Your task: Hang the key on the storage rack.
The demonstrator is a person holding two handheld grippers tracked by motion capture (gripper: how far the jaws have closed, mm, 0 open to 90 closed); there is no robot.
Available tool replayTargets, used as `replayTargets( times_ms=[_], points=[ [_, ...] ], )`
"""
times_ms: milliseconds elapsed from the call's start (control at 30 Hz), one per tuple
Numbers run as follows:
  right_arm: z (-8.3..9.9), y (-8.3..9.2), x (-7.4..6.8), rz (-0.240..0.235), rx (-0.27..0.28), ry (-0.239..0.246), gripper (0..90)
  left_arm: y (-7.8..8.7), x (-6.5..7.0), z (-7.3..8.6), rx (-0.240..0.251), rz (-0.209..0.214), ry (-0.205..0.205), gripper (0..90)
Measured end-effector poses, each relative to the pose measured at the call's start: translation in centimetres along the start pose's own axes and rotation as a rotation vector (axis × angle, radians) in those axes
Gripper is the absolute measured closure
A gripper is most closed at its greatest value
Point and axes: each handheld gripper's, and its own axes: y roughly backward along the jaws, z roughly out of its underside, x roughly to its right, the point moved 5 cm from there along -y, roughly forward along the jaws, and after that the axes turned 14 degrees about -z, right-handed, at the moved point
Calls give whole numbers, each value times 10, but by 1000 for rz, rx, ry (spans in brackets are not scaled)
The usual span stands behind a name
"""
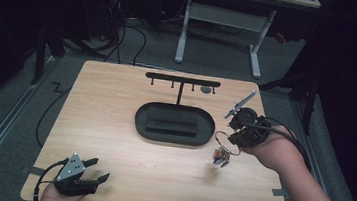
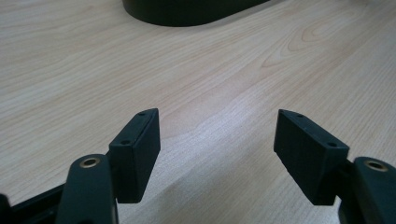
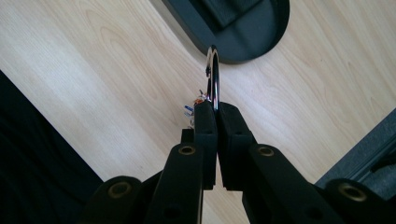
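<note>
High view: right gripper [image 1: 236, 143] holds a keyring [image 1: 221, 146] above the tabletop [image 1: 113, 124], right of the stand [image 1: 179, 98]; charms, probably keys, dangle. Left gripper view: fingers [image 2: 140, 140] wide open, empty. Right gripper view: fingers [image 3: 205, 135] clamped on the ring; keep it upright to slip over a hook.

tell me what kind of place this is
Probably a lab or workshop set up for recording tabletop handling. A small wooden table stands on grey carpet with cables trailing over the floor, a desk frame stands behind it, and the surroundings are dark. A black hook stand sits on the table.
</note>
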Motion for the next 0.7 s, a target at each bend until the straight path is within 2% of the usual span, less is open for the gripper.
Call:
replayTargets(
  times_ms=[67, 267, 400, 567, 700],
  points=[
    [-4, 2, 0, -1, 8, 10, 880, -1, 0, -1, 0, -2, -4, 320],
    [-20, 5, 7, -32, 57, 0, 881, -1, 2, 2, -16, 3, 12, 321],
    [-35, 5, 14, -8, 44, -4, 881, 2, 6, 1, -11, -5, -38, 321],
    [-50, 1, 24, 6, 41, -10, 881, 6, 1, 2, 2, -9, -6, 323],
    [-59, -1, 36, 8, 58, -31, 881, 6, 1, 0, 11, -18, -23, 335]
  ],
)
